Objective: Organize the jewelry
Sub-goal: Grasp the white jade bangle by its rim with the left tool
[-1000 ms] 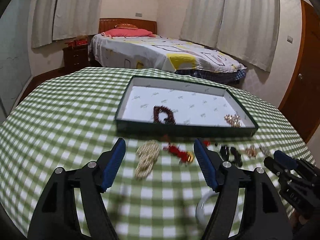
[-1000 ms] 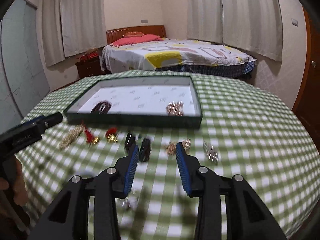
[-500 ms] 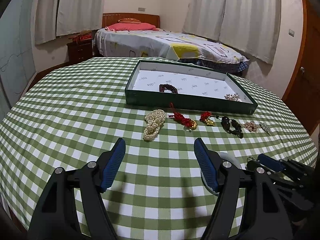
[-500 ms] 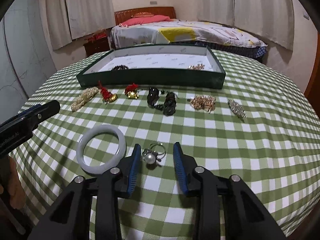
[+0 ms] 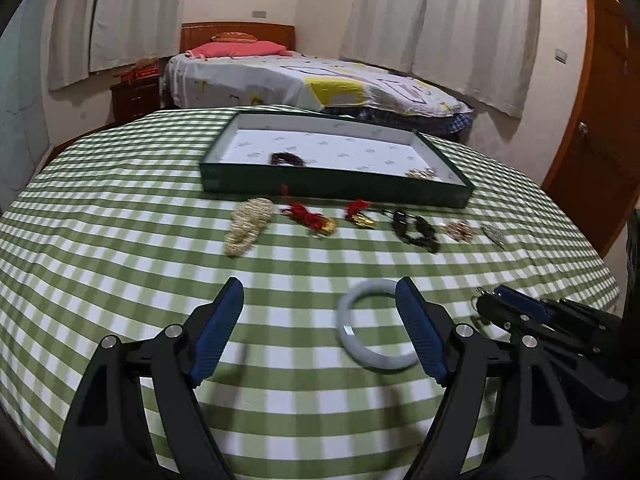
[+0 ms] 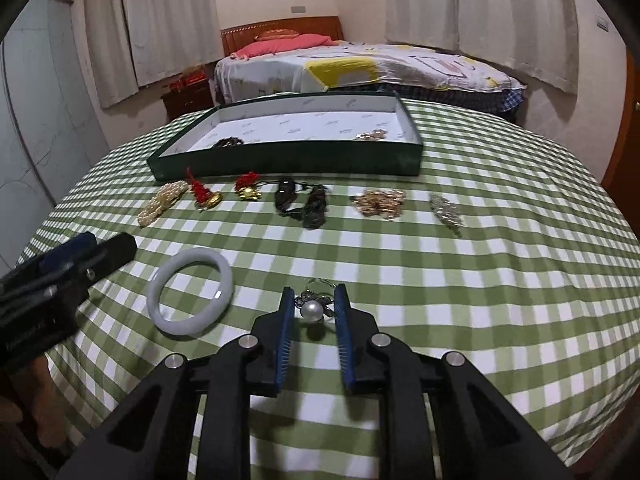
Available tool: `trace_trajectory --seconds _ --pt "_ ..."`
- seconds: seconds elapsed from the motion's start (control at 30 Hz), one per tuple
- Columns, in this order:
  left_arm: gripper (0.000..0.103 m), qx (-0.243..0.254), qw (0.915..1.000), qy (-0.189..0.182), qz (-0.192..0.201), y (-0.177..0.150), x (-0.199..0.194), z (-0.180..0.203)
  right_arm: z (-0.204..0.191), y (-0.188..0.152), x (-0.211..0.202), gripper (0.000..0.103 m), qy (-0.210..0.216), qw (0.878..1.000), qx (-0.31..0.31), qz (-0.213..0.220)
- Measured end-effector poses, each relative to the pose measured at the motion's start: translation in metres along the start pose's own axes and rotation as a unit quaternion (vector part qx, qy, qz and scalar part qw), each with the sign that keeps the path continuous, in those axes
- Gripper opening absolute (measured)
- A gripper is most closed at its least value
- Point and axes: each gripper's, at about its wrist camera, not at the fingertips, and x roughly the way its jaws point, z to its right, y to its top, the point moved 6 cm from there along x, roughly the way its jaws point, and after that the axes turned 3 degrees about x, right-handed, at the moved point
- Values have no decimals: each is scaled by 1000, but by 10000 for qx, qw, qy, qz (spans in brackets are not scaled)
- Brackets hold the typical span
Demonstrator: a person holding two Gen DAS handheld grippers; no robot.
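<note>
Two pads of the right gripper (image 6: 314, 300) stand narrowly apart around the pearl ring (image 6: 313, 309); contact is unclear. Left gripper (image 5: 320, 304) is wide open, holding nothing.

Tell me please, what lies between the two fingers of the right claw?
In the right wrist view, a pearl ring lies on the checked tablecloth between the fingers of the right claw. The fingers stand close on either side of it; contact is not clear.

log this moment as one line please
right gripper: open, fingers straddling pearl ring | left gripper: open, hovering | tray: two pieces
</note>
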Motion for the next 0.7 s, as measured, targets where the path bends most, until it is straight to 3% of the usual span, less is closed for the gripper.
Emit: trace_trajectory --seconds 0.37,0.6,0.7 --pt "84 345 9993 -12 -126 -11 20 40 18 3 -12 21 -36 9996 224 186" --pt "84 345 9984 55 -444 -21 40 40 18 3 -11 21 -13 9996 230 169" --pt "83 416 9983 71 -411 -21 39 39 18 2 -10 21 -10 9996 226 165"
